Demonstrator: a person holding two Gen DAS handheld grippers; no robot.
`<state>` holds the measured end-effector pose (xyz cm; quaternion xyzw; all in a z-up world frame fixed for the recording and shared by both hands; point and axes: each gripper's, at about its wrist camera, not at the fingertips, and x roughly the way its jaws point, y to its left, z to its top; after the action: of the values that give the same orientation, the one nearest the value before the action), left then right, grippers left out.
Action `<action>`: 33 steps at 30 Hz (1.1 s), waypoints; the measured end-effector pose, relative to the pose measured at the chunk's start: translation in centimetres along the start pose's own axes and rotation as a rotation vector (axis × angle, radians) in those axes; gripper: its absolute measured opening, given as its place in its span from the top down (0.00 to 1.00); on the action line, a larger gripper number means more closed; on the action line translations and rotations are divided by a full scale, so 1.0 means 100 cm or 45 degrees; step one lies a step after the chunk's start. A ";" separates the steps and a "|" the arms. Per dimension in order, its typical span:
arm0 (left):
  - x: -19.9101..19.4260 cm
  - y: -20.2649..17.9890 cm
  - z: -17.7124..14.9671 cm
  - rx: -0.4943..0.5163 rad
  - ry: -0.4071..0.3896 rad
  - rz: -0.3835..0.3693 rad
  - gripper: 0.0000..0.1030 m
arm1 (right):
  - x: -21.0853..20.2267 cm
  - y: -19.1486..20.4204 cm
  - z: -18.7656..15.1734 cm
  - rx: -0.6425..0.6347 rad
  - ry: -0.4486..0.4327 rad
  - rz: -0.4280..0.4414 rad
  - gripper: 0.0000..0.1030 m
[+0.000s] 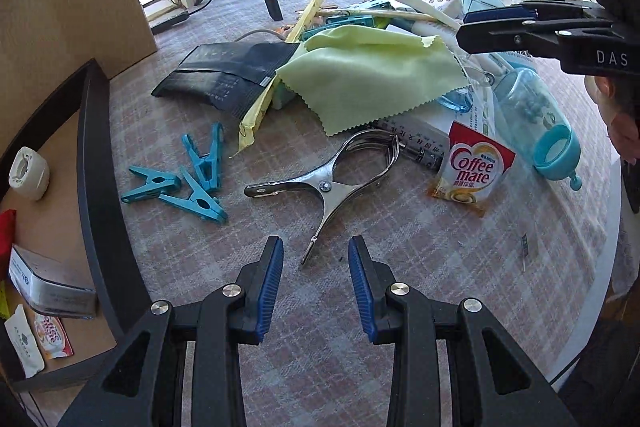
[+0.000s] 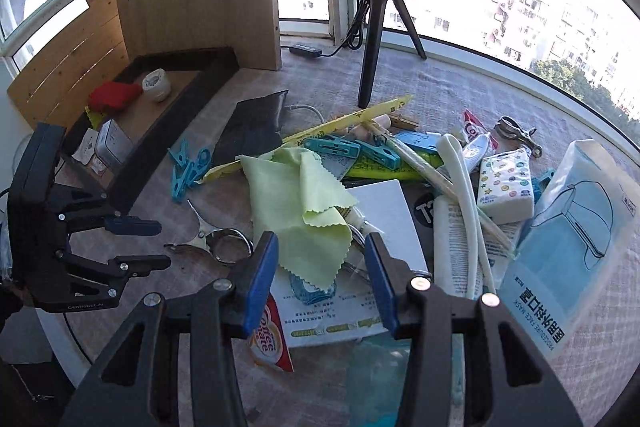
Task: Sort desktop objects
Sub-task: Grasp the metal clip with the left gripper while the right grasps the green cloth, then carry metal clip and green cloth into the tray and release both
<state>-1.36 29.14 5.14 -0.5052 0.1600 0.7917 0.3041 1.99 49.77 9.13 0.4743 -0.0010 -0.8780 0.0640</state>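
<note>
- Three teal clothespins (image 1: pixel 176 179) lie bunched on the checked tablecloth (image 1: pixel 400 247), just beside the black-rimmed tray (image 1: pixel 100 163).
- One big metal clamp (image 1: pixel 332 179), shiny steel, handles splayed toward the left gripper (image 1: pixel 316 259), whose jaws are spread and empty.
- One Coffee mate sachet (image 1: pixel 472 173), one pale-green cloth (image 1: pixel 372 75) draped over the pile.
- Right gripper (image 2: pixel 320 255) hovers over that cloth, jaws apart, holding nothing.
- Tripod (image 2: pixel 376 27) stands behind the clutter.
</note>
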 end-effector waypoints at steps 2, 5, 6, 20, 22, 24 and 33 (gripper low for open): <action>0.007 -0.001 0.001 0.013 0.016 -0.006 0.69 | 0.010 0.004 0.006 -0.041 0.021 0.006 0.57; 0.016 -0.002 0.003 0.033 0.034 -0.017 0.69 | 0.024 0.008 0.011 -0.086 0.055 -0.001 0.58; 0.018 -0.003 0.004 0.039 0.038 -0.019 0.69 | 0.029 0.009 0.012 -0.099 0.065 -0.005 0.58; 0.021 -0.018 0.001 0.085 0.022 -0.015 0.96 | 0.038 0.010 0.016 -0.129 0.085 -0.010 0.96; 0.019 -0.017 -0.001 0.069 0.007 -0.018 0.96 | 0.033 0.008 0.016 -0.102 0.064 0.003 0.97; 0.014 -0.015 -0.001 0.043 -0.008 -0.036 0.96 | 0.026 0.007 0.016 -0.068 0.038 0.020 0.97; -0.035 -0.007 -0.004 -0.048 -0.133 -0.027 0.96 | -0.021 0.007 0.020 0.071 -0.123 0.074 0.98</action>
<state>0.47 28.31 8.12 -0.4704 0.1237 0.8166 0.3108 1.52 49.18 12.04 0.4326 -0.0423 -0.8974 0.0760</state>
